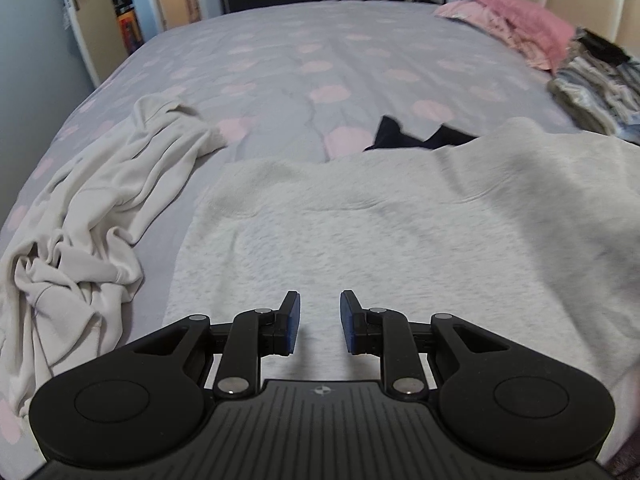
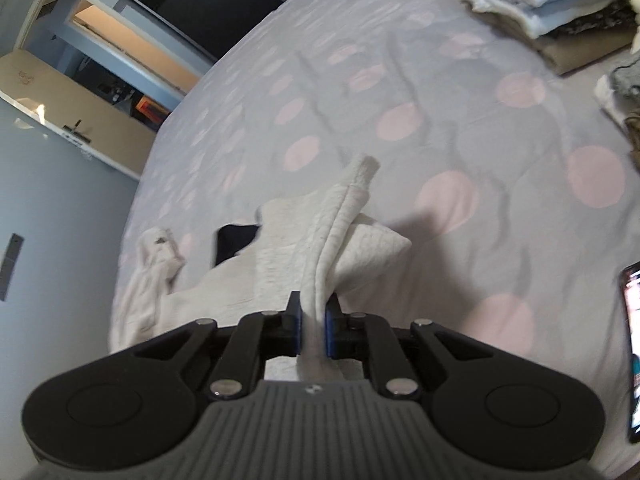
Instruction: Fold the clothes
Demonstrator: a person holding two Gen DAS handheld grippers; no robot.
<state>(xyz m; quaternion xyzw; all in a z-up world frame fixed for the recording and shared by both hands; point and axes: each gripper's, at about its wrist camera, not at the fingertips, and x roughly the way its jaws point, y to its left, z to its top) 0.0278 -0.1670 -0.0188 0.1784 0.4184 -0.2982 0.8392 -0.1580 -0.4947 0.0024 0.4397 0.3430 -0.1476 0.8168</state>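
The bed point(image 1: 320, 48) is covered by a dotted grey cover. A grey sweater point(image 1: 380, 232) is spread on its near side. A sweater fold is pinched by the right gripper point(image 2: 312, 330). The left gripper point(image 1: 320, 322) is held partly open above the sweater, nothing between its pads.

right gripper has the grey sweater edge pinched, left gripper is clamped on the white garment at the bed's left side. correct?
Half right. The right gripper does pinch the grey sweater edge. But the left gripper grips nothing: in the left wrist view its jaws stand apart over the sweater, and the white garment lies untouched off to the side.
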